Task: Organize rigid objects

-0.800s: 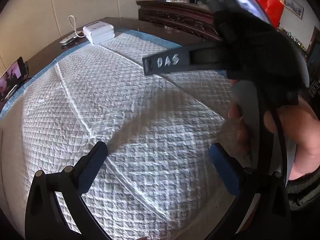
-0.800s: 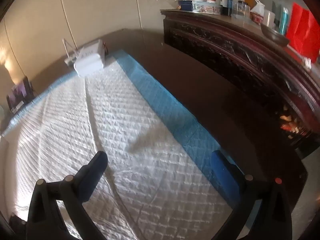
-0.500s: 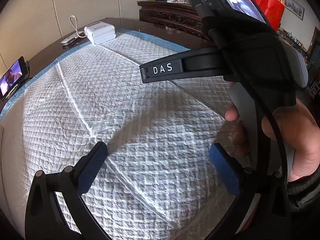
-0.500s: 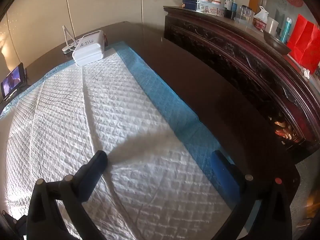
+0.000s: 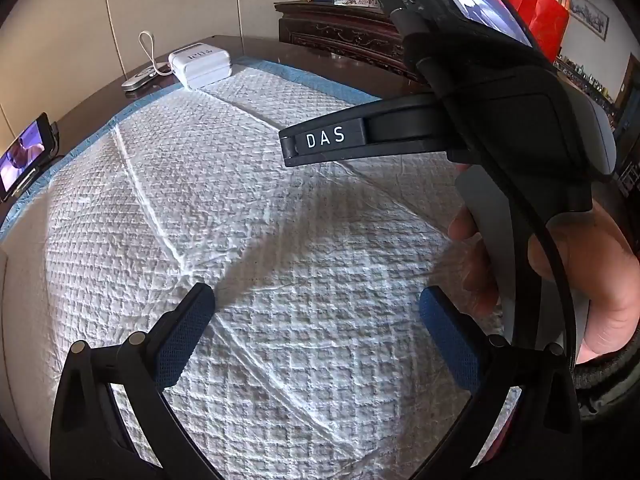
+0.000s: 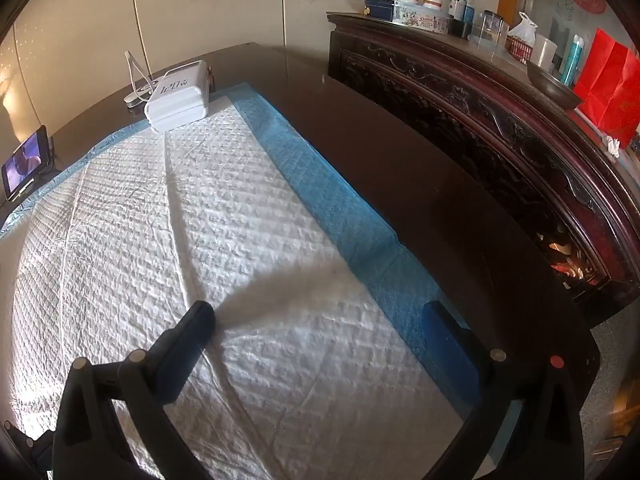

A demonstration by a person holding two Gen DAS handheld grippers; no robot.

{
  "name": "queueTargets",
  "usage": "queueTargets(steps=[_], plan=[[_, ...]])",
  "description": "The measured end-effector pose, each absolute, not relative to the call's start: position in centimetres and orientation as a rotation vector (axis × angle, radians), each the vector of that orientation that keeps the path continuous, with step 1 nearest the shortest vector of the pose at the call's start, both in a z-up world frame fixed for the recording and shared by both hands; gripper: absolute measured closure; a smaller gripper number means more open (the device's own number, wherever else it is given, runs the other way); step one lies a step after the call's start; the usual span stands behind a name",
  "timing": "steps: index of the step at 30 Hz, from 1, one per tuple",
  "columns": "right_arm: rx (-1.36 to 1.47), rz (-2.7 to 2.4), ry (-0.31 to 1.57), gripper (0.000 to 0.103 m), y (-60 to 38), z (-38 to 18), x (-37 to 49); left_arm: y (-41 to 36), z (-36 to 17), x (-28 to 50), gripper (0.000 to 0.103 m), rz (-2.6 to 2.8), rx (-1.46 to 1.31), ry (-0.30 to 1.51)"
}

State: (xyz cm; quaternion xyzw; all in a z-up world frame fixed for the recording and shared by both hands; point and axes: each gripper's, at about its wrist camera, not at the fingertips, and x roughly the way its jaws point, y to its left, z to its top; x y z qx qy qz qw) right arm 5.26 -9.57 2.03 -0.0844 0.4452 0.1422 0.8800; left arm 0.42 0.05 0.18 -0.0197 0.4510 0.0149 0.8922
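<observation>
A white quilted pad with a blue border [image 5: 248, 208] [image 6: 200, 220] covers the dark table. At its far corner lies a white charger block [image 5: 200, 65] [image 6: 179, 96] with a white cable. My left gripper [image 5: 316, 316] hangs open over the pad's middle, nothing between its blue pads. My right gripper [image 6: 320, 332] is open too, above the pad's blue right border, and holds nothing. In the left wrist view the right-hand device with its "DAS" finger [image 5: 332, 140] and a person's hand [image 5: 600, 288] fill the right side.
A phone on a stand [image 5: 24, 156] [image 6: 28, 162] sits at the table's left edge. A small grey remote [image 5: 138, 80] lies by the charger. A carved dark wooden sideboard [image 6: 500, 112] runs along the right, with jars, bottles and a red bag [image 6: 610, 84] on top.
The right-hand device has shifted slightly in the left wrist view. The right wrist view has swung a little so the charger sits further right. Both jaws stay wide.
</observation>
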Motion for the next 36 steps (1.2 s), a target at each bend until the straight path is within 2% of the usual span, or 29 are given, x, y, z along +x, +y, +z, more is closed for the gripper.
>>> queueTargets(steps=[36], plan=[[-0.177, 0.296, 0.928, 0.0, -9.28, 1.79, 5.28, 0.04, 0.18, 0.42, 0.0, 0.031, -0.04, 0.936]])
